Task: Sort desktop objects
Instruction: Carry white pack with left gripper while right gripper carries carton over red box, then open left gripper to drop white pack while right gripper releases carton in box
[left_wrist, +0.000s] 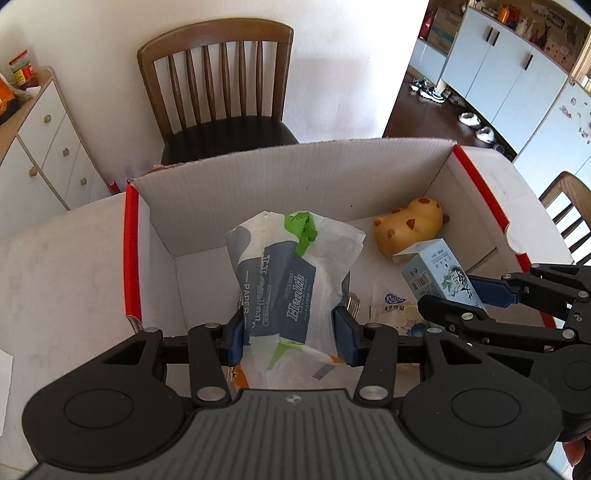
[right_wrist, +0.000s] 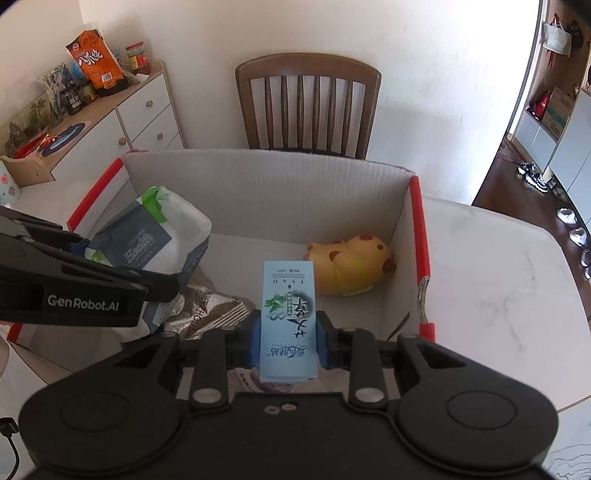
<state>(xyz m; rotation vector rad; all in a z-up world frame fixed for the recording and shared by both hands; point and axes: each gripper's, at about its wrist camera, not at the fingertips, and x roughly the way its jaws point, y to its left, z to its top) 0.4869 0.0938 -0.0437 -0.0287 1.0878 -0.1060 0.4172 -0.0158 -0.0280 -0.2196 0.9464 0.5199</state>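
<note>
A white cardboard box with red edges (left_wrist: 258, 192) (right_wrist: 273, 192) stands on the pale table. My left gripper (left_wrist: 290, 334) is shut on a white, grey and green tissue pack (left_wrist: 291, 273) (right_wrist: 155, 236), held over the box's left half. Beside it, my right gripper (right_wrist: 288, 341) (left_wrist: 476, 306) is shut on a light blue carton (right_wrist: 289, 317) (left_wrist: 439, 275) over the box's right half. A yellow spotted plush toy (left_wrist: 406, 225) (right_wrist: 351, 266) lies in the box's far right corner. A metal fork (right_wrist: 229, 315) (left_wrist: 352, 304) and flat wrappers lie on the box floor.
A wooden chair (left_wrist: 221, 85) (right_wrist: 310, 107) stands behind the box against the wall. A white drawer cabinet (left_wrist: 44, 147) (right_wrist: 144, 114) with jars and snack bags on top is at the left. Bare tabletop (right_wrist: 498, 273) runs right of the box.
</note>
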